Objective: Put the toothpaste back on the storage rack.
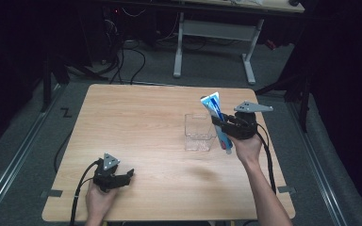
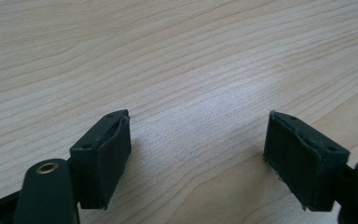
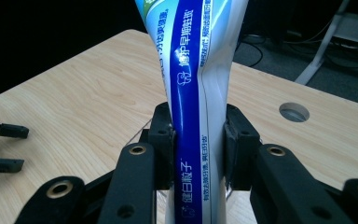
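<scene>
Toothpaste tube (image 1: 217, 120), blue and white, stands nearly upright in my right hand-held gripper (image 1: 224, 126), the jaws pinching it at its narrow middle; in the right gripper view the tube (image 3: 196, 93) rises out the top of the frame between the two black pads. It sits at the right of centre in the high view, just beside a clear plastic box (image 1: 199, 133) that stands open-topped on the counter (image 1: 136, 122). I cannot tell whether the tube's lower end touches the box.

My left hand-held gripper (image 1: 122, 178) rests low at the lower left of the high view, near the counter's front edge, jaws spread wide with bare wood between them (image 2: 198, 154). A broad stretch of bare counter lies between the two grippers and across the whole upper left. A round hole (image 3: 293, 112) marks the counter near its far edge in the right gripper view.
</scene>
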Available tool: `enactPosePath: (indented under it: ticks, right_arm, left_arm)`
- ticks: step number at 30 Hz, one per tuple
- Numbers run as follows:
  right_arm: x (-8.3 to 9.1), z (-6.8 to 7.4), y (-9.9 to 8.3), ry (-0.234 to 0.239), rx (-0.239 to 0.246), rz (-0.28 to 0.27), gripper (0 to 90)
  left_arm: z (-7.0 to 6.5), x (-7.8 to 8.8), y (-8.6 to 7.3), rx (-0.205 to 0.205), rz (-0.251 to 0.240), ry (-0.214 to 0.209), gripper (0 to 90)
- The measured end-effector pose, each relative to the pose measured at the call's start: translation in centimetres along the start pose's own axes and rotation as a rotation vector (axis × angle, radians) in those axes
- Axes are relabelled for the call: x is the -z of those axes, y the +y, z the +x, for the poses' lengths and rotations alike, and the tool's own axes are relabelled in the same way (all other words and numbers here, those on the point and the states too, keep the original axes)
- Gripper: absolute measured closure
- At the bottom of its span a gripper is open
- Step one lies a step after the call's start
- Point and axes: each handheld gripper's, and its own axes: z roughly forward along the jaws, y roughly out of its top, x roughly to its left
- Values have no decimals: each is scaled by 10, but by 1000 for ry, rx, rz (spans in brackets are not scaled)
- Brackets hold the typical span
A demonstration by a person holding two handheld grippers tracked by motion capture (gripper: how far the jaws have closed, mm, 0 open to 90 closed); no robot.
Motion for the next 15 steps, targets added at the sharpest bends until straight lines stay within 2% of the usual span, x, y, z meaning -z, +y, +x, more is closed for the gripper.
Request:
enactPosePath:
  ticks: [11, 15]
  right_arm:
    - [-13, 5, 11, 13, 15, 6, 690]
    - [-17, 4, 15, 23, 5, 7, 692]
  left_arm:
    - [0, 0, 0, 1, 0, 0, 233]
    - [0, 0, 0, 0, -1, 0, 232]
